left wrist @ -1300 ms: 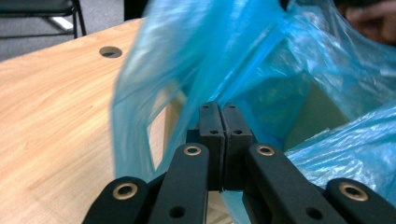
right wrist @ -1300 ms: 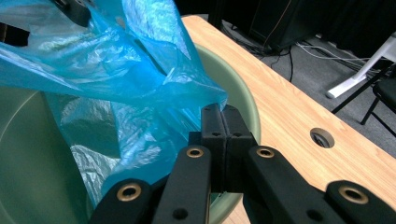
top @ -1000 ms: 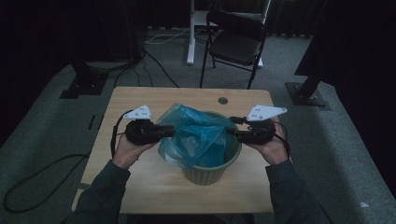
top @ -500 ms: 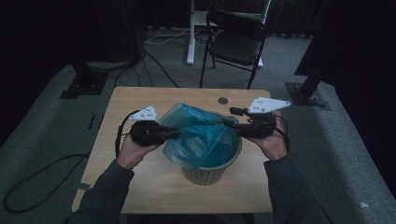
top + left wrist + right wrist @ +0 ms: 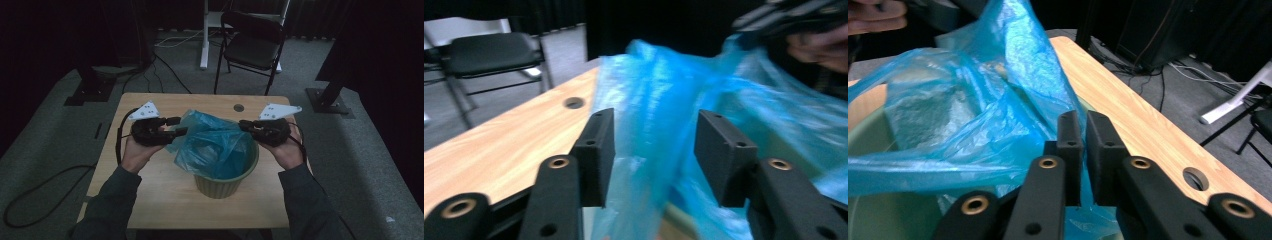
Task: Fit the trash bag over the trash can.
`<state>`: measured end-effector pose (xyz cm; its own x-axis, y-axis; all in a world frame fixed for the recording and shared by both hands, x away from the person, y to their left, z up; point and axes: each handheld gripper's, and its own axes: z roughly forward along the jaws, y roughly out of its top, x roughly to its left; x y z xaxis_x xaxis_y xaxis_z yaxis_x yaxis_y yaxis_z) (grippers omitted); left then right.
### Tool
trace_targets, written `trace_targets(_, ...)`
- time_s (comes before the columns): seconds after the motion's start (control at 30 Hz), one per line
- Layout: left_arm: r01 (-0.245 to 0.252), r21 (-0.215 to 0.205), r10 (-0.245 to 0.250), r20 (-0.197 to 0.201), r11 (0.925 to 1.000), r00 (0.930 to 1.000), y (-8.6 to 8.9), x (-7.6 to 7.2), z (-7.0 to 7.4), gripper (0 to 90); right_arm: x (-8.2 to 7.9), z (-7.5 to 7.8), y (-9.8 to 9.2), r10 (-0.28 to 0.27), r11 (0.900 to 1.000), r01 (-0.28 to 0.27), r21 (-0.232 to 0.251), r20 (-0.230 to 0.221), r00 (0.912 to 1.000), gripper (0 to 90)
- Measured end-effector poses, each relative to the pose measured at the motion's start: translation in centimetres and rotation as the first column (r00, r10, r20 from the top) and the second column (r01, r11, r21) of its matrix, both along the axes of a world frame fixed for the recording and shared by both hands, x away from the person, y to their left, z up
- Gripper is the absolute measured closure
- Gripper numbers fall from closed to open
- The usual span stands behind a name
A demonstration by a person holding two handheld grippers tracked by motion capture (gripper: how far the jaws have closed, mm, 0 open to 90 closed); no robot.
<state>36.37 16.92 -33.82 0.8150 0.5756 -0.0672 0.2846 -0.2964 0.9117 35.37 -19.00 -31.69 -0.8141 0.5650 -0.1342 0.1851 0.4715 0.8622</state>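
Over bin: R gripper pinches bag (L gripper wide).

The high view is looking down over the table; both gripper views, somewhat blurred, are sharing the blue bag up close.

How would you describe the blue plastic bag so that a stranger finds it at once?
On the wooden table stands a green bin. The blue plastic bag sits crumpled in its mouth and spills over the rim, between the left gripper and the right gripper. It is the one translucent, bright blue thing there.
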Motion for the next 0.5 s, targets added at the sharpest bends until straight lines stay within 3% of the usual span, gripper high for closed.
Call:
trace_targets(0.13,-0.046,0.032,0.046,0.010,0.9984,0.9989,-0.7,1.2,-0.3,44.4,0.0,-0.1,0.2,0.018,1.000,-0.018,-0.004,-0.007,0.9998,89.0)
trace_targets(0.2,-0.026,0.026,0.026,-0.009,0.9993,0.9996,-1.0,1.8,-0.6,47.0,0.0,-0.2,0.3,0.026,1.000,-0.026,-0.011,-0.009,0.9996,88.9)
trace_targets(0.27,0.022,0.036,-0.022,-0.007,0.9991,0.9997,-1.4,1.9,-0.6,65.2,0.1,-0.3,0.4,0.023,1.000,-0.023,-0.017,-0.012,0.9997,88.7)
trace_targets(0.33,0.044,0.032,-0.044,-0.004,0.9985,0.9990,-1.8,1.7,-0.4,78.7,0.2,-0.3,0.5,0.027,0.999,-0.028,-0.022,-0.019,0.9994,82.4)
trace_targets(0.4,0.051,0.020,-0.051,-0.004,0.9985,0.9987,-1.9,1.7,-0.2,87.1,0.2,-0.3,0.7,0.032,0.999,-0.032,-0.024,-0.015,0.9994,74.8)
trace_targets(0.5,0.046,0.008,-0.046,-0.008,0.9989,0.9989,-2.0,1.8,0.0,89.4,-0.2,-0.1,0.9,0.039,0.999,-0.039,-0.009,0.004,0.9992,69.0)
